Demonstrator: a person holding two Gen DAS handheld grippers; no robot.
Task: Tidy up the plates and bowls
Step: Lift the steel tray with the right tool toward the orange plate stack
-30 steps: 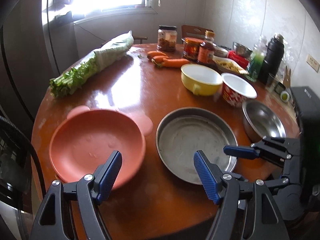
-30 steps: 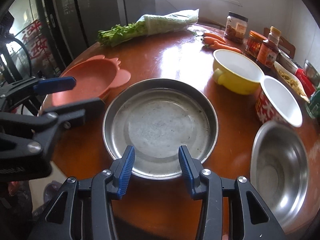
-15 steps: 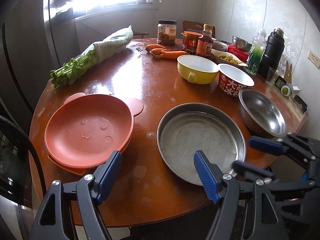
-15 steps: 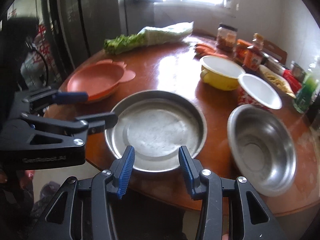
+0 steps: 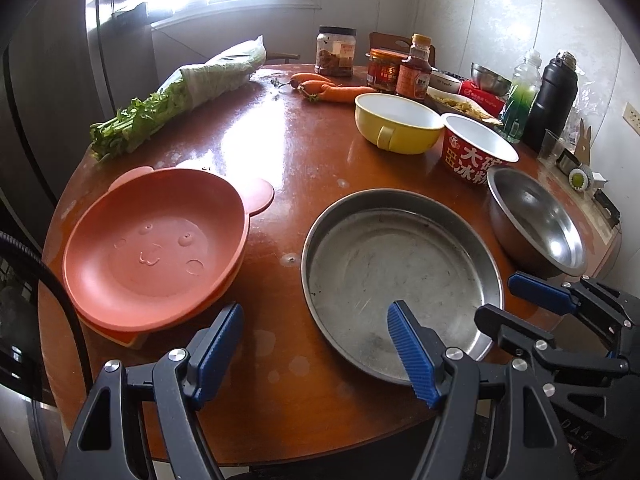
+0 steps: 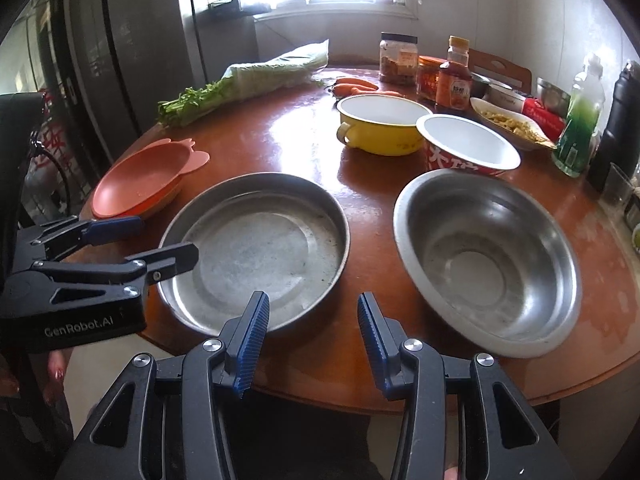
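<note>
On the round wooden table sit an orange bear-faced plate (image 5: pixel 156 244) (image 6: pixel 140 182), a flat steel pan (image 5: pixel 396 276) (image 6: pixel 260 244), a deep steel bowl (image 5: pixel 536 220) (image 6: pixel 488 260), a yellow bowl (image 5: pixel 396 122) (image 6: pixel 380 122) and a red-and-white paper bowl (image 5: pixel 478 148) (image 6: pixel 466 146). My left gripper (image 5: pixel 316 344) (image 6: pixel 140 240) is open and empty, above the table's near edge between plate and pan. My right gripper (image 6: pixel 312 336) (image 5: pixel 516 300) is open and empty, near the front edge between pan and steel bowl.
Wrapped greens (image 5: pixel 180 96), carrots (image 5: pixel 332 88), jars and sauce bottles (image 5: pixel 414 68), a food tray (image 6: pixel 512 124), a green bottle (image 6: pixel 580 120) and a black flask (image 5: pixel 552 100) crowd the table's far side. A fridge (image 6: pixel 120 60) stands at the left.
Both grippers have pulled back and risen from the table, so more of it shows. The right gripper has swung right, now between the pan and steel bowl. The dishes have not moved.
</note>
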